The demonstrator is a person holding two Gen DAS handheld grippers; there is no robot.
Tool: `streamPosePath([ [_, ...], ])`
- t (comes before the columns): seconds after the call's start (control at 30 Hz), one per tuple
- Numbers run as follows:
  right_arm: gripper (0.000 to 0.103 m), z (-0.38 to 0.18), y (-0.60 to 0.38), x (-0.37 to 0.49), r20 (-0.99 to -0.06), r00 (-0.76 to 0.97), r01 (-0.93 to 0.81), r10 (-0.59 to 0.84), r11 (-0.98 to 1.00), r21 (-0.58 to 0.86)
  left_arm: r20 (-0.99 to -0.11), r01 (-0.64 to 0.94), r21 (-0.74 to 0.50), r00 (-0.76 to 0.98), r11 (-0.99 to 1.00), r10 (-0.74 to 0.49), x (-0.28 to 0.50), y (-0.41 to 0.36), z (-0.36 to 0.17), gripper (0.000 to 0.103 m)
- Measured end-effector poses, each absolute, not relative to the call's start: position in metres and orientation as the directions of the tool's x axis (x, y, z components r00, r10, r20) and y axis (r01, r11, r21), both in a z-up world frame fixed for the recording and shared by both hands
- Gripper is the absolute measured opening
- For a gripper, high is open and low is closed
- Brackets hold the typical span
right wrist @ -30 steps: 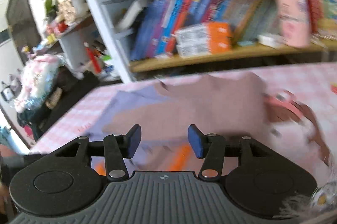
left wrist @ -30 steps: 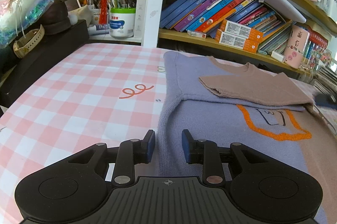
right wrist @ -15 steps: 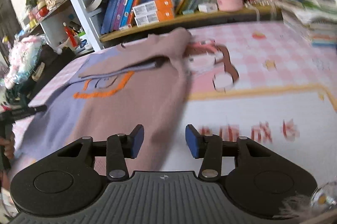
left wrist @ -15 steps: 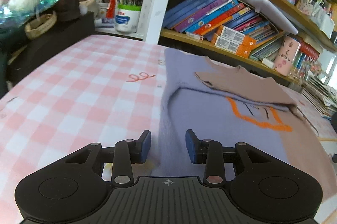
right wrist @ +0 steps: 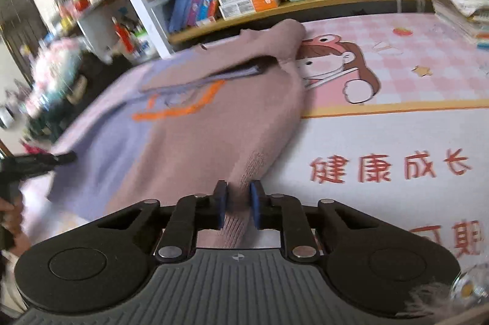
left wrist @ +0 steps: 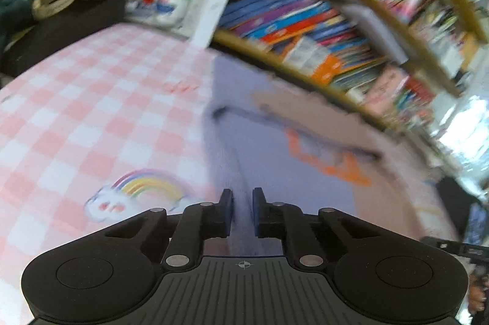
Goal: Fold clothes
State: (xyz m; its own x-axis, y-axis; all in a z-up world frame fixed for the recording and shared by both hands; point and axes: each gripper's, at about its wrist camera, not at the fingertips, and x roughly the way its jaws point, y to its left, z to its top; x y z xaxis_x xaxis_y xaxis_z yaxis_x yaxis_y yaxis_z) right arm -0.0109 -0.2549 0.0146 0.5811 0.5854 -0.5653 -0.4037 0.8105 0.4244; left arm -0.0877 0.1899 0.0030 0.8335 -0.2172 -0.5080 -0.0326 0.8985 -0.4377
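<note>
Knitted lilac-and-tan sweater (right wrist: 189,138) lies flat on the checked bench (left wrist: 91,111), both sleeves already folded across the chest. The right claw (right wrist: 237,207) is closing on the hem's tan corner; the left claw (left wrist: 242,212), blurred, seems to be closing on the lilac corner. The bottom-up fold remains

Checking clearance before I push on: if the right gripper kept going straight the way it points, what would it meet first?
The right gripper is closing with the sweater's mauve hem already between its jaws, so it meets that fabric at once. Farther along lies the folded sleeve; depth there is unclear.
</note>
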Motion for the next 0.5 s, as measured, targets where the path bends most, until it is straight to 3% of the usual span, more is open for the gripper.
streamPosePath([
  [0.1,0.015,0.02,-0.267,-0.009,-0.478,0.566,-0.4,0.672,0.731,0.554,-0.487,0.008,-0.455,0.835,0.891,-0.256,-0.089,0.185,0.012,0.013],
  [0.23,0.015,0.01,-0.268,-0.004,-0.515,0.518,-0.358,0.682,0.721,0.594,-0.546,-0.023,-0.456,0.796,0.89,-0.26,-0.091,0.187,0.002,0.017],
  [0.3,0.018,0.005,-0.27,-0.003,-0.53,0.502,-0.335,0.683,0.719,0.609,-0.558,-0.035,-0.478,0.784,0.878,-0.272,-0.095,0.191,-0.003,0.034],
  [0.37,0.023,0.002,-0.272,-0.003,-0.529,0.48,-0.32,0.699,0.702,0.637,-0.566,-0.046,-0.489,0.776,0.871,-0.277,-0.1,0.195,-0.007,0.044],
  [0.5,0.026,-0.003,-0.269,-0.004,-0.519,0.433,-0.321,0.737,0.664,0.675,-0.57,-0.066,-0.507,0.774,0.859,-0.277,-0.105,0.201,-0.014,0.044],
])
